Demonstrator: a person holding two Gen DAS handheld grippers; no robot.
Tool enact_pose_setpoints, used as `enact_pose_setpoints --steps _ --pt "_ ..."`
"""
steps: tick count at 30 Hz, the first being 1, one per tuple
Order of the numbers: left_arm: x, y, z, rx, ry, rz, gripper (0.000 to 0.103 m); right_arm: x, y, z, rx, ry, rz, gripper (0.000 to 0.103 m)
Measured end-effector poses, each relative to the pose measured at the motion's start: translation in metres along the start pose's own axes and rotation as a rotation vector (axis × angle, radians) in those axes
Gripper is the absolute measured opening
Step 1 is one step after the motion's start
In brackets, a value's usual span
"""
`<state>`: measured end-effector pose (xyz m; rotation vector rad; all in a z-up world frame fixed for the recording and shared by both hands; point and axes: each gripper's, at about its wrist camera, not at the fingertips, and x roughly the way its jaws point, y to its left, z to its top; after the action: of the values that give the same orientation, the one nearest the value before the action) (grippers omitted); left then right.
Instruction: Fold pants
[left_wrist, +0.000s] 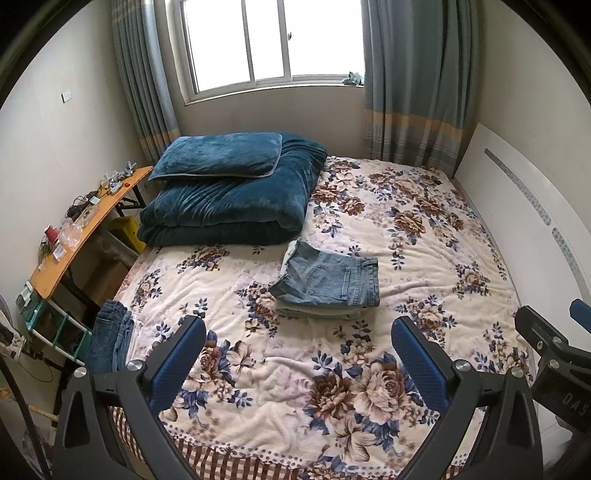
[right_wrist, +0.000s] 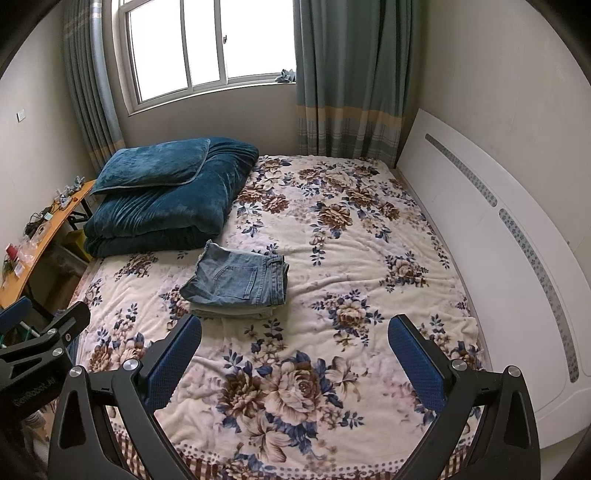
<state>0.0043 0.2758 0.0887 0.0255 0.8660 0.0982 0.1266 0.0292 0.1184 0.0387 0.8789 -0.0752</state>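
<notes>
Folded light-blue jeans (left_wrist: 328, 278) lie on top of a folded pale garment (left_wrist: 317, 312) in the middle of the floral bed cover (left_wrist: 424, 229); the stack also shows in the right wrist view (right_wrist: 238, 280). More dark jeans (left_wrist: 110, 336) hang off the bed's left edge. My left gripper (left_wrist: 299, 328) is open and empty, held above the near part of the bed, short of the stack. My right gripper (right_wrist: 295, 328) is open and empty, to the right of the left one, also short of the stack. The right gripper's side shows in the left wrist view (left_wrist: 546, 339).
A folded teal duvet (left_wrist: 229, 206) with a teal pillow (left_wrist: 218, 155) sits at the bed's far left. A cluttered wooden side table (left_wrist: 74, 236) stands left of the bed. A white headboard (right_wrist: 498, 236) runs along the right. A window and curtains (left_wrist: 410, 81) are behind.
</notes>
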Motion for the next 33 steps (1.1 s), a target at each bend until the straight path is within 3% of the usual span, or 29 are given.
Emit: enact_pose_setpoints --steps 33 --pt "-0.010 -0.008 0.000 0.006 -0.016 0.009 0.103 -0.001 0.000 -0.001 0.005 -0.001 0.005 0.103"
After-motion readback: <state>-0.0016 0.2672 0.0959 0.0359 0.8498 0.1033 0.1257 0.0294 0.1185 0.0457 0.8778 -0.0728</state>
